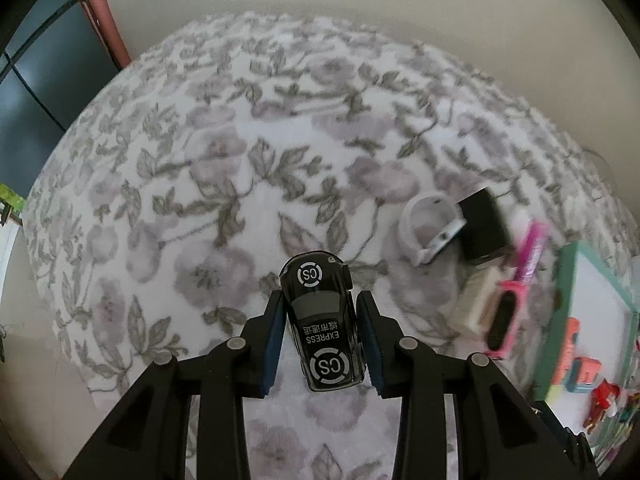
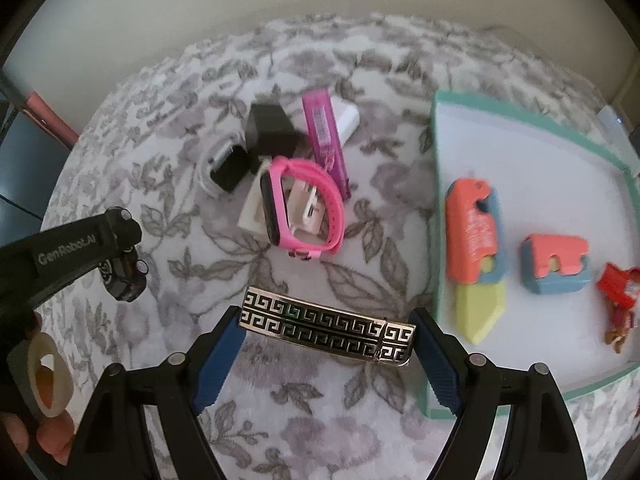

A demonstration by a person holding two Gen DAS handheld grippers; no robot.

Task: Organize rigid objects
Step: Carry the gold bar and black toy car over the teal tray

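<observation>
Fingers: left fingers (image 1: 322,340) clenched across black toy car (image 1: 323,326), right fingers (image 2: 328,354) gripping patterned bracelet (image 2: 326,330) endwise; both headed, I judge, for teal tray (image 2: 438,200).

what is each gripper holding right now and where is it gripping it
Left gripper: black toy car, by its sides. Right gripper: patterned metal bar, by its two ends.

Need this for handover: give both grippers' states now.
Left gripper: closed on the black toy car.
Right gripper: closed on the patterned metal bracelet.
</observation>
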